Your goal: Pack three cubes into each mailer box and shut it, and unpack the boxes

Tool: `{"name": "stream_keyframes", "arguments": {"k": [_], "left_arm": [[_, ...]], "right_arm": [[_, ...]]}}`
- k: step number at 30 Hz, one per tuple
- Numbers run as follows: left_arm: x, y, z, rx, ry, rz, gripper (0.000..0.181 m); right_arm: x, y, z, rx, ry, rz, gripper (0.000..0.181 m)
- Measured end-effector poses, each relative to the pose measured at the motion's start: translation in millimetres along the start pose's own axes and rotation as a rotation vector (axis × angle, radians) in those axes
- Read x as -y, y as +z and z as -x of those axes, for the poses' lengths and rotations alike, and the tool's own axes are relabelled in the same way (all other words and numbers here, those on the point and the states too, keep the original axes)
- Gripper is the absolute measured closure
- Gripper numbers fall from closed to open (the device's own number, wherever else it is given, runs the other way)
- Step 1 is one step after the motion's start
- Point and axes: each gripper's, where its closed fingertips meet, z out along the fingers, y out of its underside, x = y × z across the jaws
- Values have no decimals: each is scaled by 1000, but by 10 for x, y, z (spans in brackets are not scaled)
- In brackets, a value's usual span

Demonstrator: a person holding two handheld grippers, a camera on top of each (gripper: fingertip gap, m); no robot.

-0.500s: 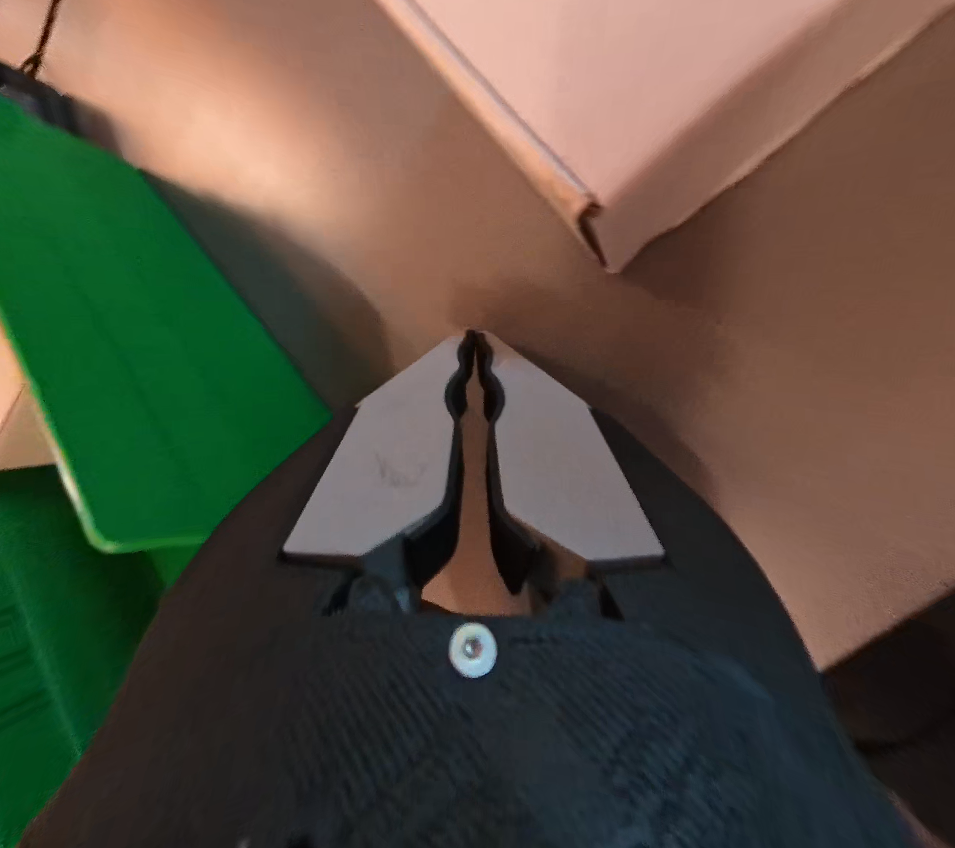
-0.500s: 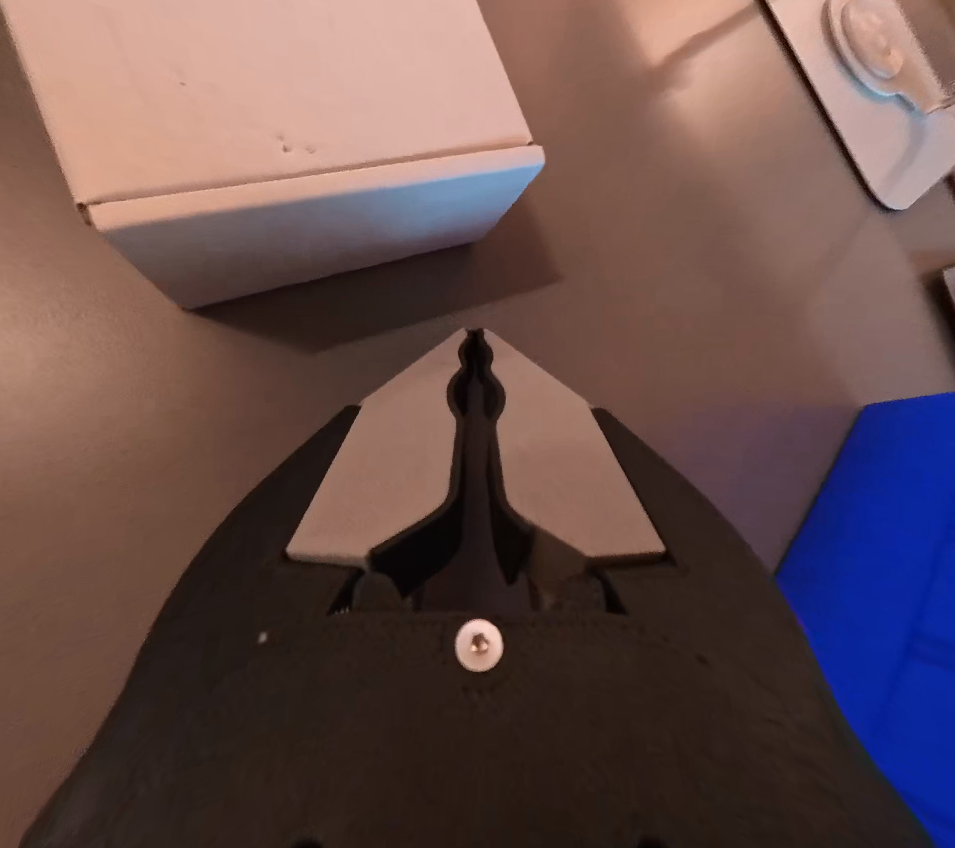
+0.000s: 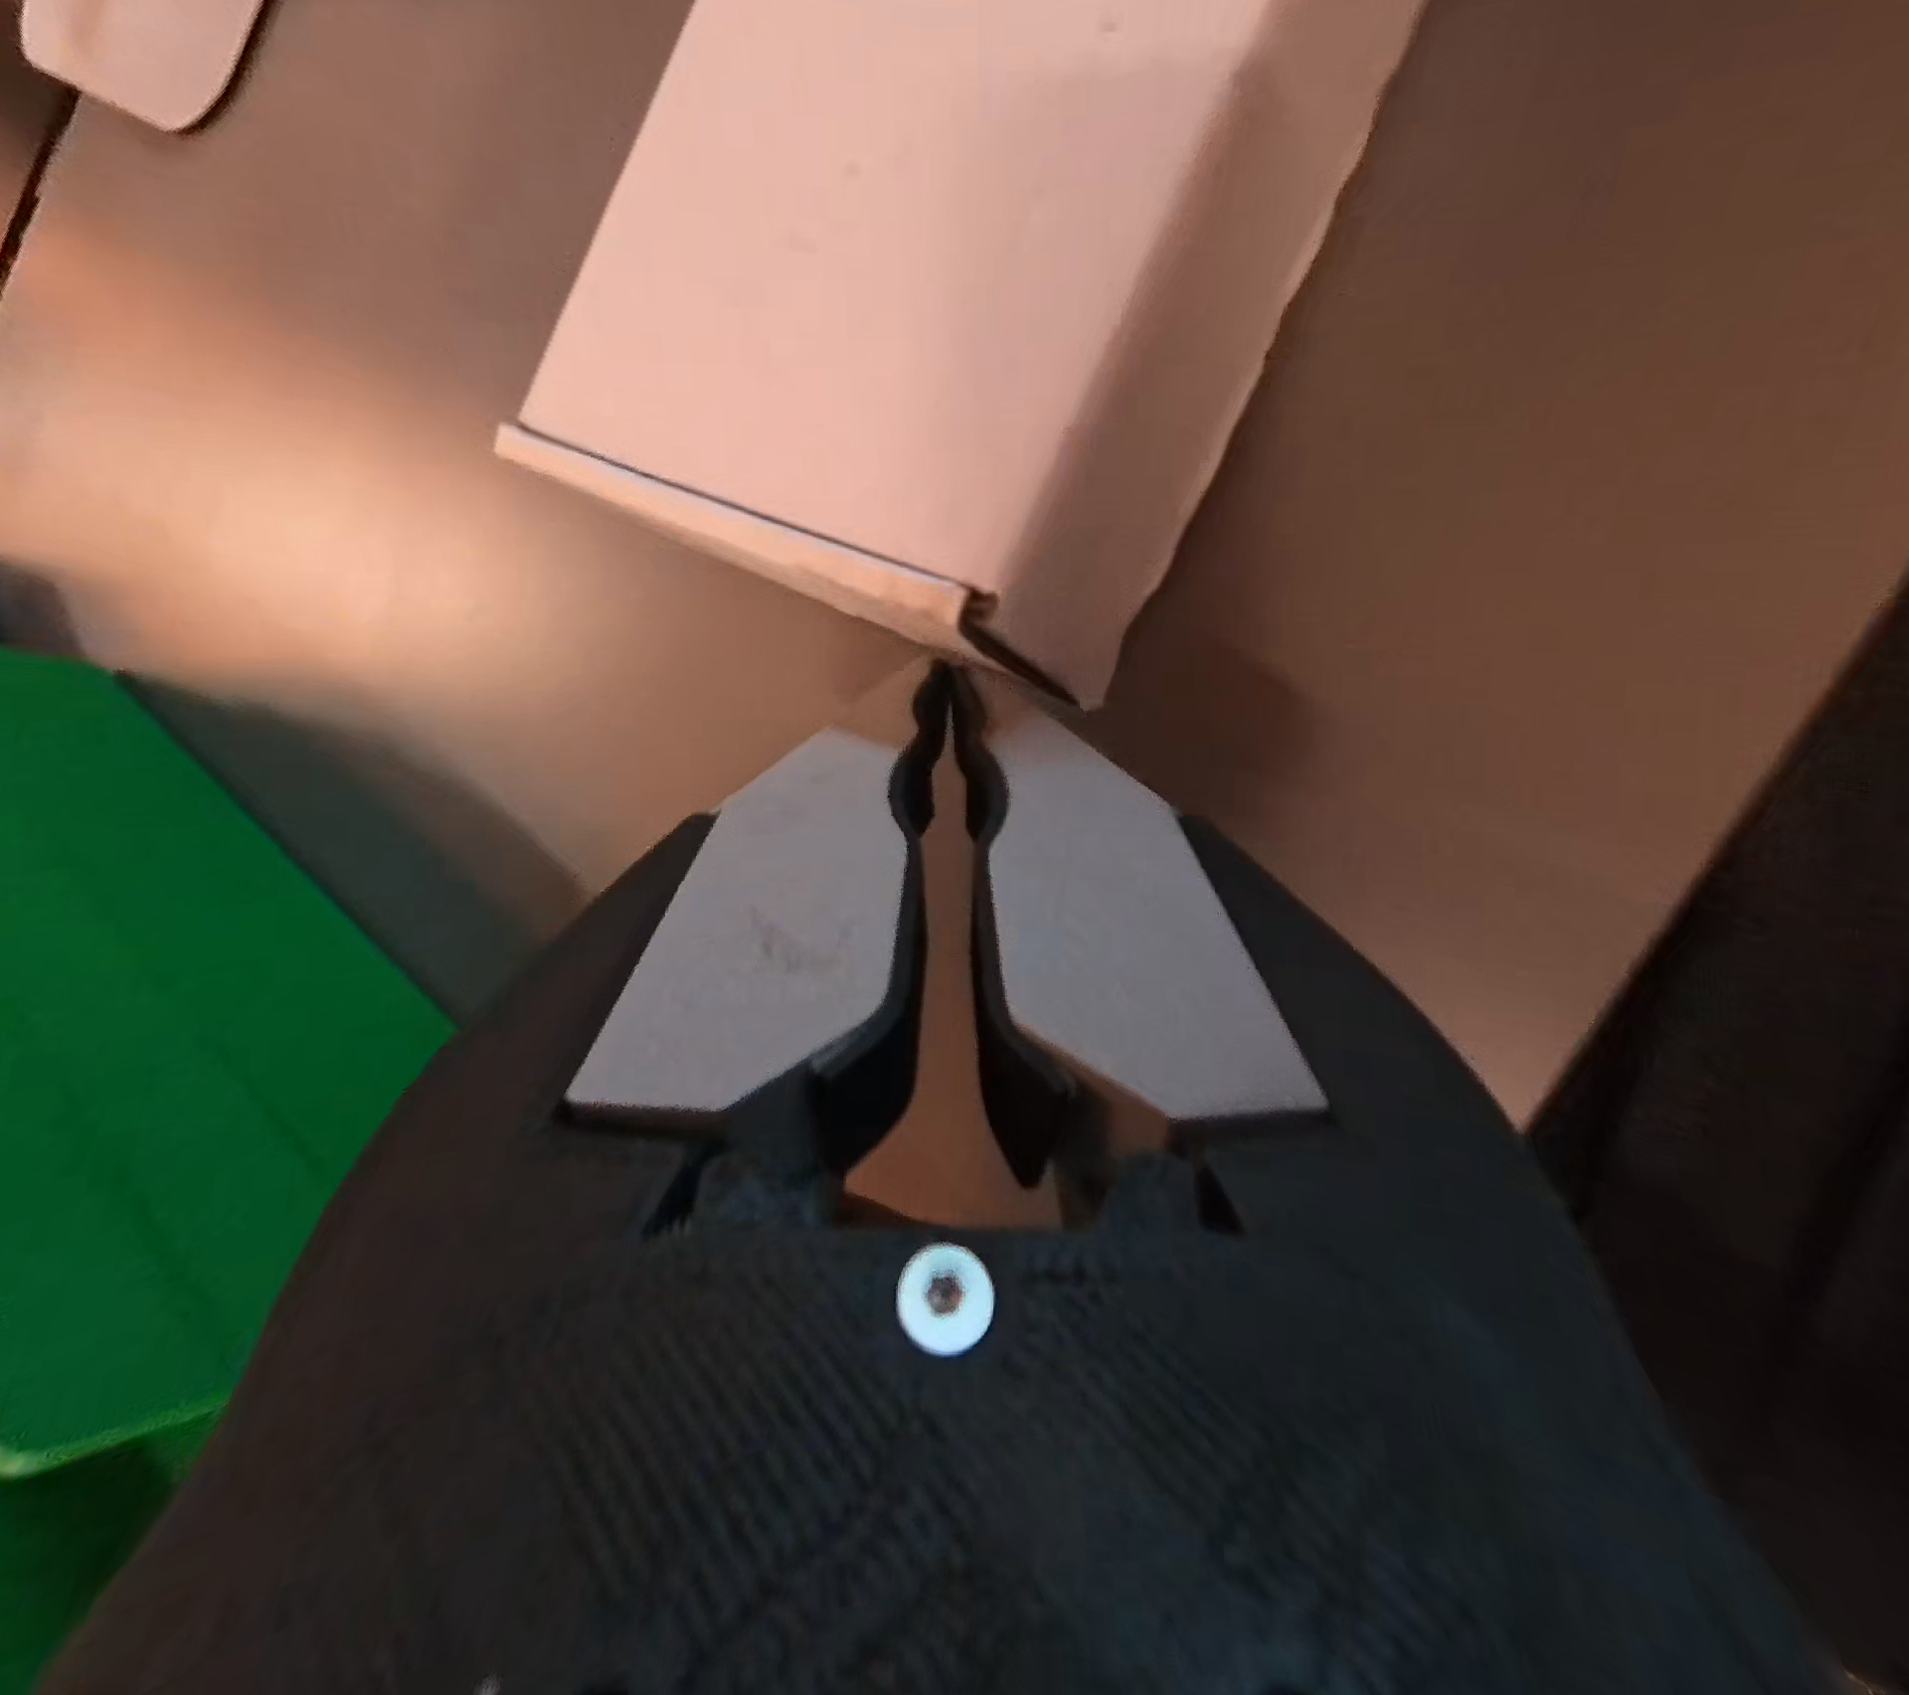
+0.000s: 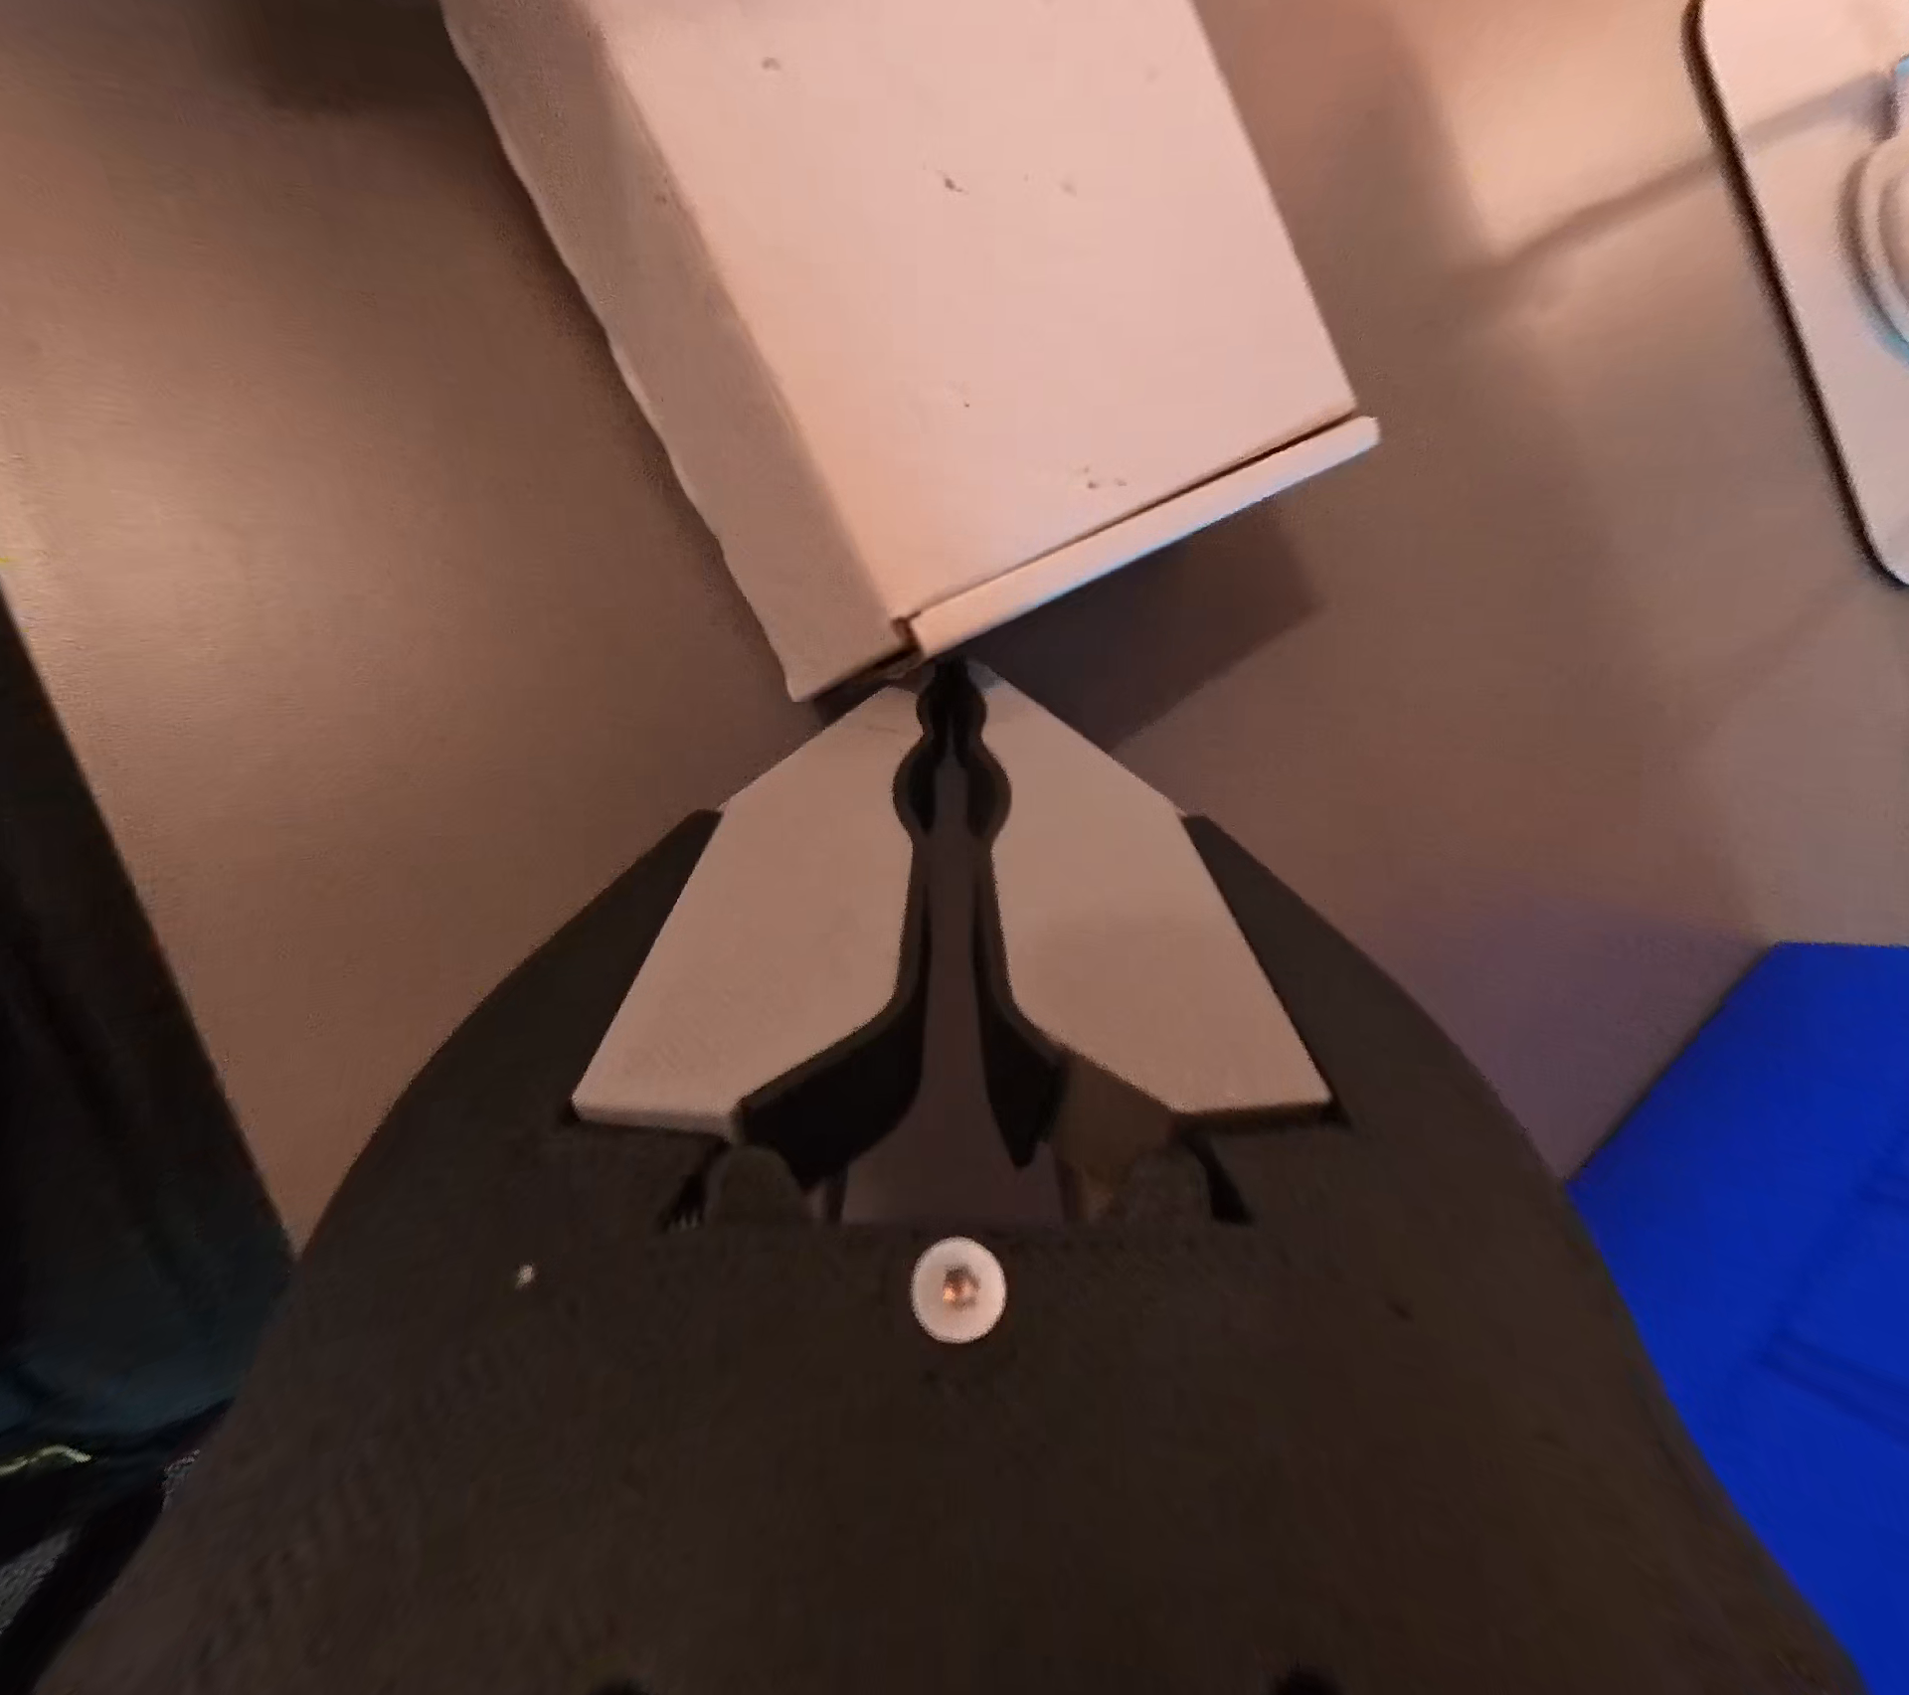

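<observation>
Both closed claws, left gripper [image 3: 945, 683] and right gripper [image 4: 948, 683], are nudging the shut mailer box [image 3: 961, 199] corners at 12 o'clock, probably skidding it instead of popping the lid.

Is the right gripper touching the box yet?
Cannot tell. In the right wrist view the shut right gripper has its tips level with the near bottom corner of the closed box, but no gap or contact shows plainly.
</observation>
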Motion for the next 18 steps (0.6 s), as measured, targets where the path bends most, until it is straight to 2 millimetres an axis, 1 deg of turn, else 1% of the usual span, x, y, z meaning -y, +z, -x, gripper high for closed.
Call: {"name": "stream_keyframes", "arguments": {"k": [1,3,6,9,13,16,18], "left_arm": [[21,-47,-16,-4,14,-6,181],[67,-148,-42,-9,32,-23,181],[213,-333,-100,-42,11,-98,181],[345,-483,-125,-70,-21,-170,181],[416,-548,-153,-134,-83,-237,181],[453,-584,-150,-167,-133,-264,181],[465,-612,-183,-202,-152,-271,181]], "right_arm": [[25,-46,-1,1,1,-10,181],[97,-165,1,3,5,-38,181],[177,-348,-59,-46,-5,-59,181],[243,-483,-136,-109,-1,-80,181],[269,-552,-188,-143,10,-97,181],[275,-579,-193,-124,54,-109,181],[286,-594,-205,-115,86,-119,181]]}}
